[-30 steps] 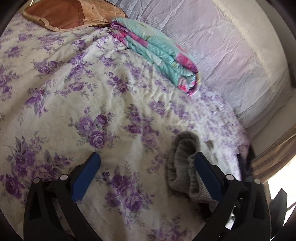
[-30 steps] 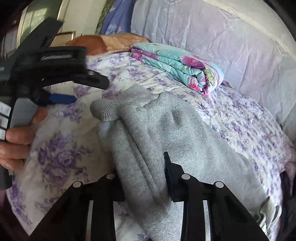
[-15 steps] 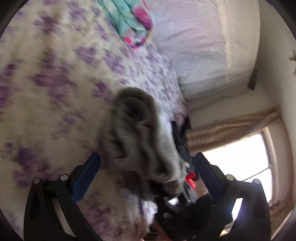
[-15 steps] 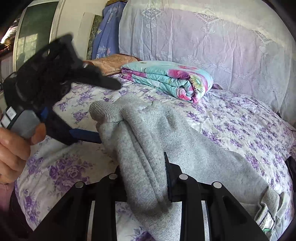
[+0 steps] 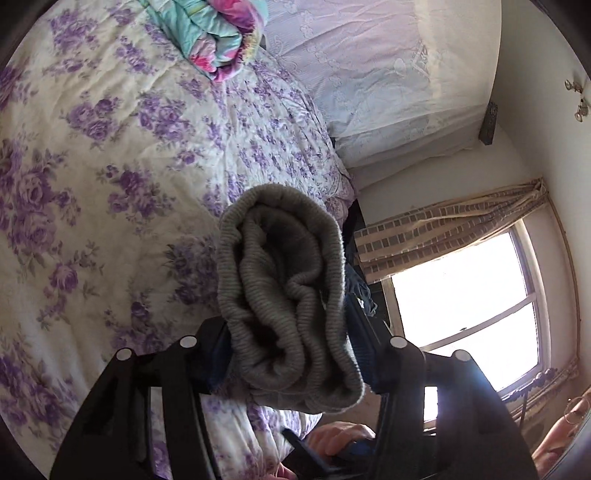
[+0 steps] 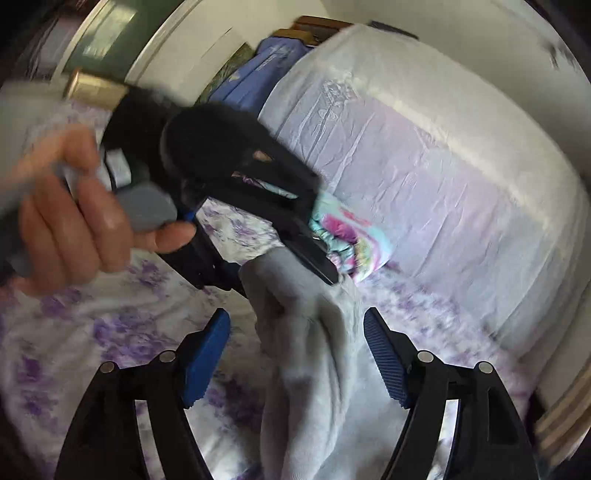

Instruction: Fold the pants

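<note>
Left gripper [image 5: 291,354] has just closed on the grey pants [image 5: 284,302]; right gripper [image 6: 297,354] has just opened, pants loose between

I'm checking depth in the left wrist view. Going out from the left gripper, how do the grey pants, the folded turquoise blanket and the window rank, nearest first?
1. Grey pants: clamped between the jaws of the left gripper, which have just been closing on the bunched ribbed end.
2. Window: to the right, beyond the bed's edge.
3. Folded turquoise blanket: at the top, far across the floral bedsheet.

The window and the blanket are a close call.
</note>
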Demonstrator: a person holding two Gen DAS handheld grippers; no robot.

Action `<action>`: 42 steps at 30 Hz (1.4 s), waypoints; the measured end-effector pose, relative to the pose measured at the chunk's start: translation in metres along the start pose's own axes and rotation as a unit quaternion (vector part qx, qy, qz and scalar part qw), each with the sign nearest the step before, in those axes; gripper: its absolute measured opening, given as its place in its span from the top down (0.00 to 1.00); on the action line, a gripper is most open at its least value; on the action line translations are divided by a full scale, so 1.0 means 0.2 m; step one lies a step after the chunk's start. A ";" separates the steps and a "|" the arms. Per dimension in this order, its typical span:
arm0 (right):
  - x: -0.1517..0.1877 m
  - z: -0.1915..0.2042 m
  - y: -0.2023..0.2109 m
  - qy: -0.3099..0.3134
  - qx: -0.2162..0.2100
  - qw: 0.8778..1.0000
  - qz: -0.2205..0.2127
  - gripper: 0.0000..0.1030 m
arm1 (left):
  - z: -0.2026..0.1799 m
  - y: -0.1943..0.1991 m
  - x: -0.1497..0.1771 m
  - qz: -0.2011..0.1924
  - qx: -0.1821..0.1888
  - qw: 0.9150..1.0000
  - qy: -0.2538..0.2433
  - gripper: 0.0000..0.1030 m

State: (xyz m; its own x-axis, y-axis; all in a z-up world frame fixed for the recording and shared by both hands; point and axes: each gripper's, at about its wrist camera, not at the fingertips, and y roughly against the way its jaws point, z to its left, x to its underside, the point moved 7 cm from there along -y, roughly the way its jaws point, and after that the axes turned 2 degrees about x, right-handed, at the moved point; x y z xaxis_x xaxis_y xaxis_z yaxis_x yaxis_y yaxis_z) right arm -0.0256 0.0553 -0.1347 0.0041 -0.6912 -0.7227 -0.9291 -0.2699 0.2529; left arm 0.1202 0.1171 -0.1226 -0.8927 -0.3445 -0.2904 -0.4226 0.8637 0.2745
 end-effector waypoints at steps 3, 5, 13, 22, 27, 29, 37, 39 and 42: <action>0.01 0.06 -0.11 0.035 0.039 0.998 0.018 0.27 | -0.05 -0.01 0.00 0.011 -0.004 1.000 -0.009 0.48; 0.02 0.05 -0.16 0.043 0.075 0.996 0.023 0.43 | -0.06 0.00 0.00 0.014 -0.022 1.000 -0.016 0.48; 0.03 0.00 -0.08 0.005 0.048 0.999 0.019 0.66 | -0.05 -0.04 -0.03 0.034 -0.077 0.996 0.000 0.16; 0.17 -0.49 0.14 -0.195 0.065 0.978 -0.021 0.66 | -0.48 -0.30 0.07 0.066 -0.045 0.991 -0.104 0.40; 0.40 -0.81 0.28 -0.338 0.063 0.938 -0.039 0.66 | -0.71 -0.57 0.14 0.092 -0.038 0.983 -0.151 0.40; 0.51 -0.92 0.32 -0.383 0.069 0.920 -0.044 0.66 | -0.78 -0.69 0.20 0.108 -0.039 0.979 -0.169 0.40; 0.99 -1.23 0.47 -0.529 0.072 0.844 -0.048 0.66 | -0.96 -1.20 0.41 0.176 -0.056 0.958 -0.218 0.40; 1.14 -1.28 0.48 -0.576 0.060 0.813 -0.049 0.66 | -0.97 -1.33 0.46 0.188 -0.071 0.952 -0.232 0.40; 1.32 -1.32 0.43 -0.631 0.045 0.773 -0.047 0.66 | -0.94 -1.51 0.54 0.204 -0.100 0.942 -0.247 0.40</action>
State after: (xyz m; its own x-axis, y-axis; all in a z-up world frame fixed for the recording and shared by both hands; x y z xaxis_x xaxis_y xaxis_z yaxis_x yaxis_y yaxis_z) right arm -0.0059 -0.3278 -0.1337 -0.2389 0.5486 -0.8012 -0.9686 -0.1927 0.1569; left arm 0.1212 -0.2497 -0.0648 -0.8258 0.2573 -0.5019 -0.1252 0.7840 0.6080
